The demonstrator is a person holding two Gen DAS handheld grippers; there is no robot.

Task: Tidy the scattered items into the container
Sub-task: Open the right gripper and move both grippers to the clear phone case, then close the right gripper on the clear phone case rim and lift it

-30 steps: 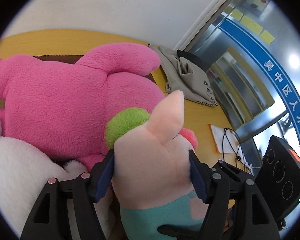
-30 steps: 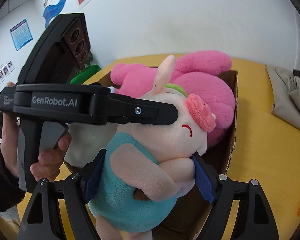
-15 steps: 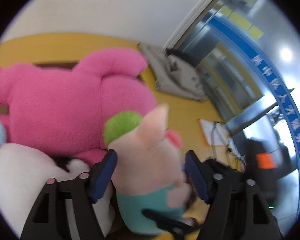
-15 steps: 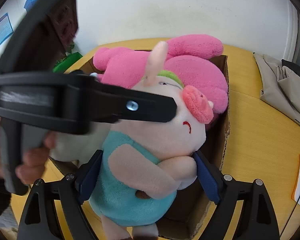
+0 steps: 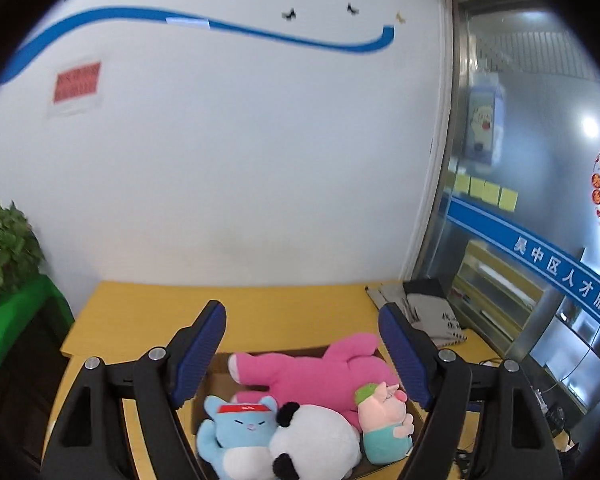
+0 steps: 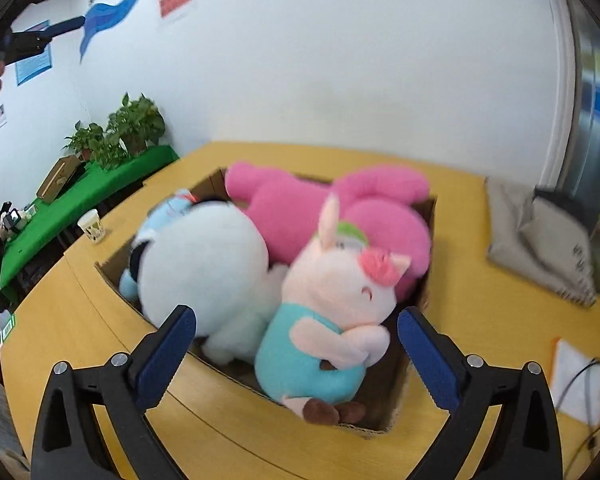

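- Pig plush (image 6: 332, 304) now sits in cardboard box (image 6: 430, 248), front right corner, w/ pink plush (image 6: 300, 208), panda plush (image 6: 204, 264) and blue cat plush (image 5: 236, 428).
- Right gripper (image 6: 296, 340): let go of pig a moment ago; jaws opening wide, nothing pressed btwn pads.
- Left gripper (image 5: 302, 354): pulled up and away from pig, jaws opening, empty.
- Judgement: no loose toys seen on yellow table (image 6: 480, 320); tidy-up looks abt done.

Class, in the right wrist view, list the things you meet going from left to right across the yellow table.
White paper cup → white panda plush → pale pink pig plush in a teal outfit → folded grey cloth bag
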